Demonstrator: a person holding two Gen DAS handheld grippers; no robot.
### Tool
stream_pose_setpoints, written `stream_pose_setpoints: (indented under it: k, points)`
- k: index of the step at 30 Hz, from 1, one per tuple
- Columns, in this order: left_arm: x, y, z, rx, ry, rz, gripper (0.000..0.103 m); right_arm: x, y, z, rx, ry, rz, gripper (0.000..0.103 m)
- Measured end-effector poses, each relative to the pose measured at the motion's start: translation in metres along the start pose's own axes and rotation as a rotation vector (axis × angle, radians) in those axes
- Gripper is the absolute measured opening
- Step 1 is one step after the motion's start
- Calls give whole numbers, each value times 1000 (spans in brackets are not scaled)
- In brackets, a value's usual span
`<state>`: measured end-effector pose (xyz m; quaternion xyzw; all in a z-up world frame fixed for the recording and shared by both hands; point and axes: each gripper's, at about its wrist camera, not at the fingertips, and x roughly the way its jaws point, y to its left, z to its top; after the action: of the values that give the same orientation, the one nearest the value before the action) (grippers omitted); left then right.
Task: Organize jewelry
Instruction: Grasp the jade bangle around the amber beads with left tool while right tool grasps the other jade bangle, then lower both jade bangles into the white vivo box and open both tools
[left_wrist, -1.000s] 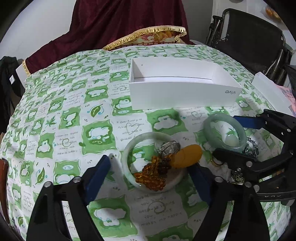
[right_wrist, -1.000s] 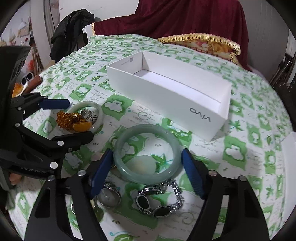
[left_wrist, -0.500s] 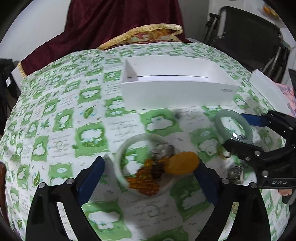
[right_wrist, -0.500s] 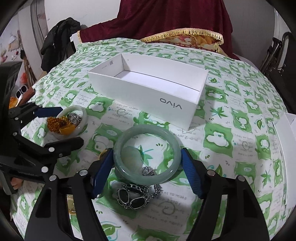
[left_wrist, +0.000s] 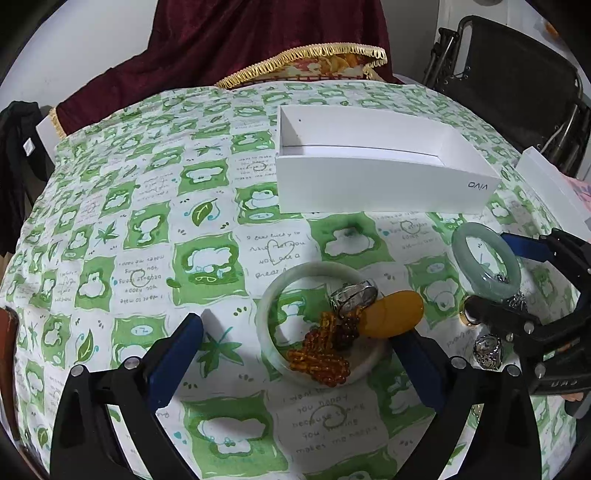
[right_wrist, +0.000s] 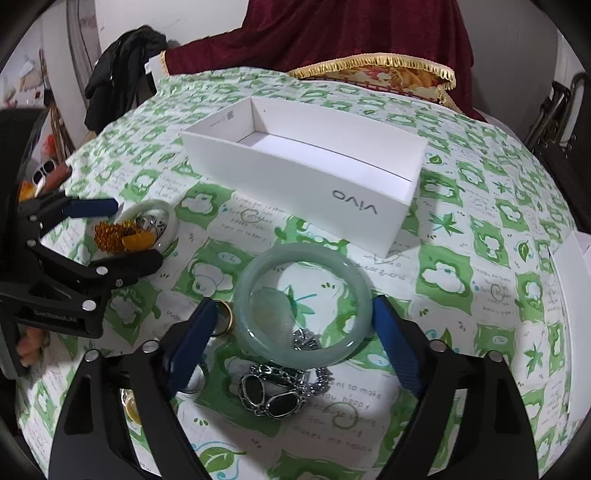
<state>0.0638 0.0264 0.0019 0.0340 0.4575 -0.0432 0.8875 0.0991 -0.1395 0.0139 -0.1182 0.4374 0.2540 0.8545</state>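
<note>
Since a second ago, both of our views have pulled back a little, so the open white cardboard box (right_wrist: 306, 173) sits slightly farther up the frame, while the jewellery has kept its place on the green-and-white printed tablecloth (left_wrist: 147, 229).

Our right gripper (right_wrist: 291, 332) is spread wide, its blue pads (right_wrist: 192, 343) flanking the pale green jade bangle (right_wrist: 303, 299) at nine and three o'clock. We judge the right pad to be just touching the bangle's rim and the left pad a little clear of it, so nothing is pinched yet. Lying flat, the bangle sits squarely between the pads with no long axis to align. At six o'clock from it lies a silver chain bracelet with dark oval stones (right_wrist: 280, 387), partly tucked under its near edge; a gold ring (right_wrist: 223, 317) sits at its nine o'clock.

Our left gripper (left_wrist: 295, 354) is likewise spread, straddling a whitish jade bangle (left_wrist: 321, 325) that holds amber beads (left_wrist: 317, 354), a silver ring (left_wrist: 352, 295) and an orange oval pendant (left_wrist: 395, 314).

From the green bangle the box lies at twelve o'clock, well apart. Being centred on it, our right hand is the nearer one, so closing and carrying straight ahead looks like the coming move; the bracelet may snag and drag along.
</note>
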Motion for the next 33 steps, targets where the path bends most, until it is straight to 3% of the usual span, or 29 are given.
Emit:
stream_pose_setpoints:
  k: [1, 3, 5, 8, 13, 23, 33]
  points:
    - [-2, -3, -1, 14, -13, -6, 82, 0, 0, 0, 2, -1, 1, 83]
    - [-8, -11, -4, 51, -41, -28, 70, -2, -3, -1, 15, -9, -3, 73]
    - [-10, -16, -6, 70, -54, -4, 70, -4, -6, -1, 28, -20, -4, 71]
    - [-9, -12, -6, 45, -52, -34, 70, -4, -6, -1, 32, -22, -1, 70]
    - [-25, -10, -8, 26, -121, -50, 70, -7, -9, -2, 49, -35, 15, 70]
    - [-51, -11, -6, 10, -222, -79, 70, -30, -3, -6, 31, -143, -7, 70]
    - [-51, -11, 24, 0, -222, -100, 70, -43, -9, -2, 49, -197, -5, 70]
